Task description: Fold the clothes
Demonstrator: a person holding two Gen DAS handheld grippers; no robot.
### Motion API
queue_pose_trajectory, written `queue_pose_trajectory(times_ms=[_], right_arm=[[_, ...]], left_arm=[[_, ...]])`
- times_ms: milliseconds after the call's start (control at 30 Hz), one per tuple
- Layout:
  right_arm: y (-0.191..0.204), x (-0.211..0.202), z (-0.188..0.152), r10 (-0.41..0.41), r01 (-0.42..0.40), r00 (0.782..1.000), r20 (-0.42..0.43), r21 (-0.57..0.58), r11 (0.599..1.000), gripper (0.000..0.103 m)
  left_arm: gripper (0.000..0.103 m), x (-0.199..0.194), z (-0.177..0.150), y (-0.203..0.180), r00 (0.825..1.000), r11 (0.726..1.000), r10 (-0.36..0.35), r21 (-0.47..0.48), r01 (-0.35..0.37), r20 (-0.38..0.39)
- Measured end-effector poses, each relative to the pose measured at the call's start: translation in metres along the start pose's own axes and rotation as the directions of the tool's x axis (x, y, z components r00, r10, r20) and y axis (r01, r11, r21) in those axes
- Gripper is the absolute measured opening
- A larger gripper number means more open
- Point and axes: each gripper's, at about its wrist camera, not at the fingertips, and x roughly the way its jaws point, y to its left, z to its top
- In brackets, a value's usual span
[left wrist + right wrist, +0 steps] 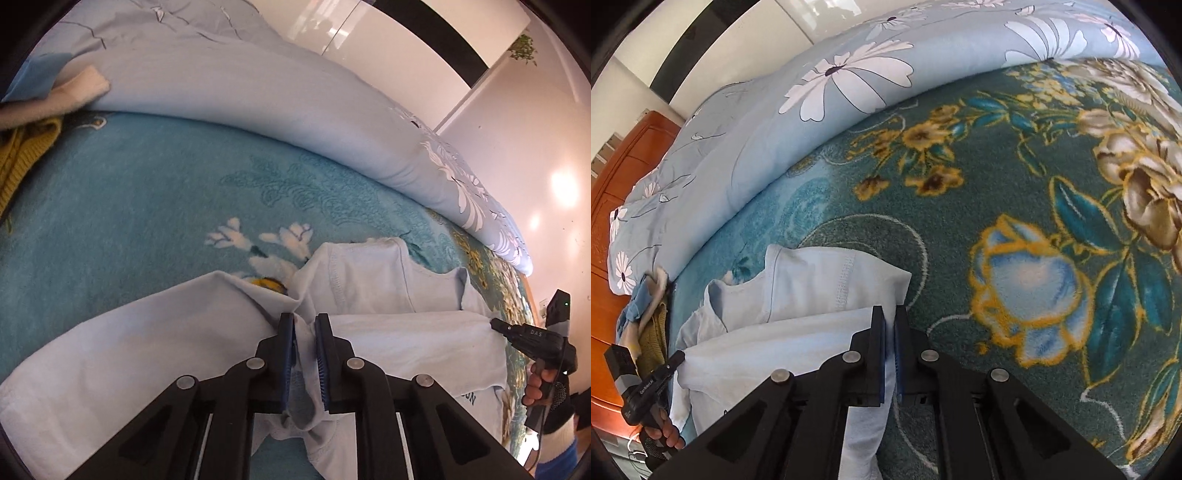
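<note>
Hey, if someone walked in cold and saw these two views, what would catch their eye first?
Probably the pale blue shirt spread on the teal floral blanket, with the left gripper pinching a bunched fold of it near the middle. The right gripper is shut at the shirt's right edge, beside a big blue-and-yellow flower in the blanket. Behind both runs a rolled light blue quilt printed with white daisies.

Ahead of the pale blue shirt (pixel 388 280) the teal floral blanket (pixel 147 206) lies bare and flat, wide room for a claw to pass. Beyond it the rolled light-blue duvet (pixel 258 99) runs as a long ridge, closing off the far side. A heap of mustard knit (pixel 26 155) and cream cloth (pixel 55 96) crowds one corner. On the opposite side the blanket (pixel 1052 184) is open.
</note>
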Motion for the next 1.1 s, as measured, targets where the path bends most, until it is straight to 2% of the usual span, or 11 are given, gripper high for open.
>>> queue_pose_trajectory(times_ms=[100, 167, 233, 467, 600, 667, 733, 833, 900, 933, 1100], right_arm=[[0.002, -0.009, 0.0, 0.033, -0.032, 0.999, 0.015, -0.032, 0.999, 0.007], [0.005, -0.023, -0.003, 0.039, -0.037, 0.998, 0.041, -0.064, 0.997, 0.038], [0.009, -0.042, -0.01, 0.037, -0.03, 0.996, 0.079, -0.085, 0.996, 0.047], [0.03, -0.096, -0.045, 0.06, -0.037, 0.99, 0.128, -0.174, 0.984, 0.052], [0.044, -0.102, -0.059, 0.079, -0.058, 0.99, 0.118, -0.176, 0.983, 0.052], [0.051, -0.102, -0.064, 0.093, -0.075, 0.99, 0.102, -0.167, 0.983, 0.052], [0.059, -0.102, -0.068, 0.115, -0.099, 0.99, 0.087, -0.168, 0.981, 0.052], [0.073, -0.104, -0.074, 0.117, -0.1, 0.99, 0.075, -0.205, 0.974, 0.052], [0.08, -0.106, -0.077, 0.107, -0.088, 0.992, 0.07, -0.234, 0.968, 0.052], [0.083, -0.107, -0.078, 0.102, -0.082, 0.993, 0.067, -0.249, 0.965, 0.052], [0.088, -0.111, -0.078, 0.091, -0.071, 0.994, 0.062, -0.28, 0.957, 0.052]], left_arm=[[0.026, -0.028, -0.01, 0.0, 0.999, 1.0, 0.004, 0.024, -0.005, 0.036], [0.037, -0.055, -0.022, 0.001, 0.997, 0.998, 0.03, 0.05, -0.033, 0.071], [0.039, -0.088, -0.039, 0.007, 0.991, 0.995, 0.065, 0.062, -0.073, 0.113], [0.052, -0.201, -0.12, 0.101, 0.883, 0.917, 0.393, -0.183, -0.355, 0.255], [0.052, -0.214, -0.148, 0.162, 0.878, 0.855, 0.435, -0.399, -0.332, 0.2], [0.052, -0.208, -0.153, 0.176, 0.897, 0.854, 0.396, -0.438, -0.282, 0.195], [0.051, -0.197, -0.154, 0.184, 0.916, 0.856, 0.354, -0.46, -0.235, 0.19], [0.046, -0.187, -0.155, 0.186, 0.9, 0.834, 0.386, -0.493, -0.247, 0.202], [0.027, -0.185, -0.154, 0.185, 0.885, 0.818, 0.421, -0.505, -0.275, 0.199], [0.005, -0.184, -0.154, 0.186, 0.887, 0.817, 0.416, -0.51, -0.269, 0.2], [0.005, -0.188, -0.144, 0.176, 0.883, 0.835, 0.409, -0.486, -0.26, 0.229]])
